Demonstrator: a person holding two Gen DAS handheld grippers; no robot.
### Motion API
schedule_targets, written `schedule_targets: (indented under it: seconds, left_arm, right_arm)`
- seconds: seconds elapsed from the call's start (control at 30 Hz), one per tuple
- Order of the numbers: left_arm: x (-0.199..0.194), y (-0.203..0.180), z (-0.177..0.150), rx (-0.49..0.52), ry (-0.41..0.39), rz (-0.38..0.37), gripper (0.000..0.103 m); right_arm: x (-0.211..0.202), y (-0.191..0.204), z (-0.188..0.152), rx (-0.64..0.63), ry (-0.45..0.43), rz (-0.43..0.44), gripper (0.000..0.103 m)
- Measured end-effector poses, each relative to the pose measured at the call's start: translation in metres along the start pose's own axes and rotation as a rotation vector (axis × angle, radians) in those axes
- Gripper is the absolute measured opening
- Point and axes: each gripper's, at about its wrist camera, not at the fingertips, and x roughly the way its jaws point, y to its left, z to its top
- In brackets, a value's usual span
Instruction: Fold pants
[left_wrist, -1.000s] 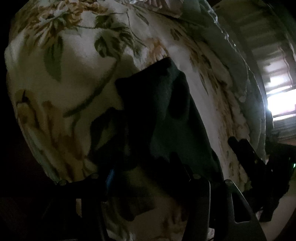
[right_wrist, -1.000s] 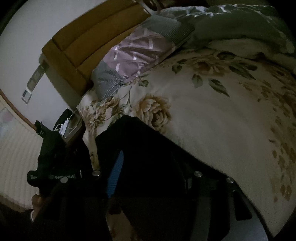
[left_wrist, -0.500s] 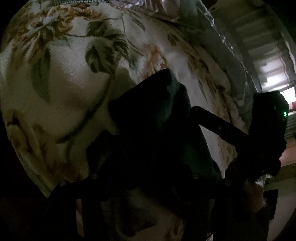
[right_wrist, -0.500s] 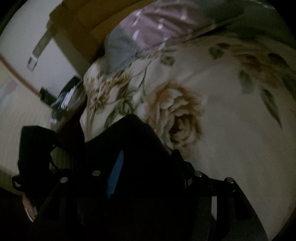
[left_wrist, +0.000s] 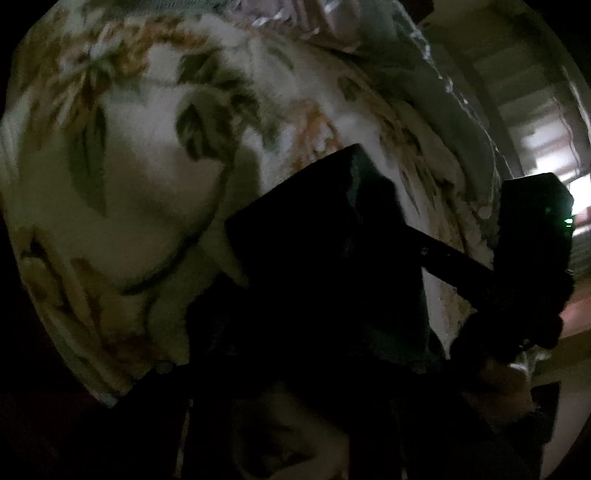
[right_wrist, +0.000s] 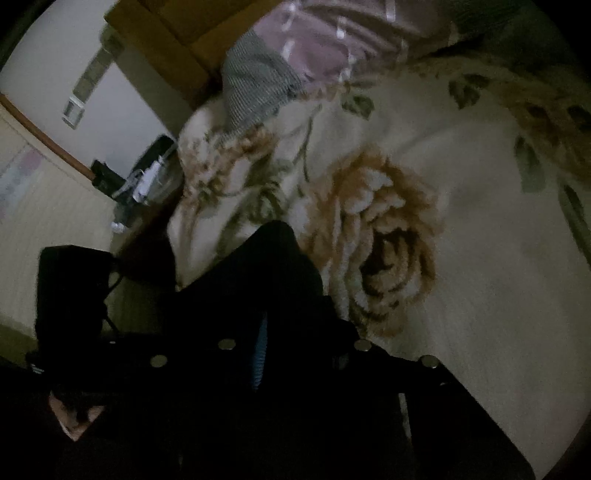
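Dim room, floral bed cover. Your left view shows the dark pants on it and your right gripper; right view alone shows a pillow. Finger state: cannot tell either side.

Both tool tips lost in darkness

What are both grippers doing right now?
Left gripper: shut on the dark fabric pants.
Right gripper: shut on the dark fabric pants.
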Motion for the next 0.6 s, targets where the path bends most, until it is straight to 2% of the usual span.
schedule_targets:
  seconds: [0.13,0.3,0.5,0.6]
  left_arm:
    - [-0.015,-0.02,-0.008,0.076,-0.051,0.017,0.014]
    - [-0.039,-0.045,-0.018,0.122,-0.083,-0.019,0.013]
    - [-0.054,-0.084,-0.029,0.23,-0.107,-0.036,0.01]
    - [-0.057,-0.101,-0.041,0.303,-0.135,-0.001,0.01]
  right_arm:
    - [-0.034,0.017,-0.011,-0.015,-0.088,0.007,0.023]
    - [-0.08,0.034,-0.033,-0.021,-0.179,0.011,0.022]
    - [-0.128,0.036,-0.061,0.006,-0.273,0.006,0.022]
    - [-0.139,0.033,-0.069,0.034,-0.307,0.015,0.022]
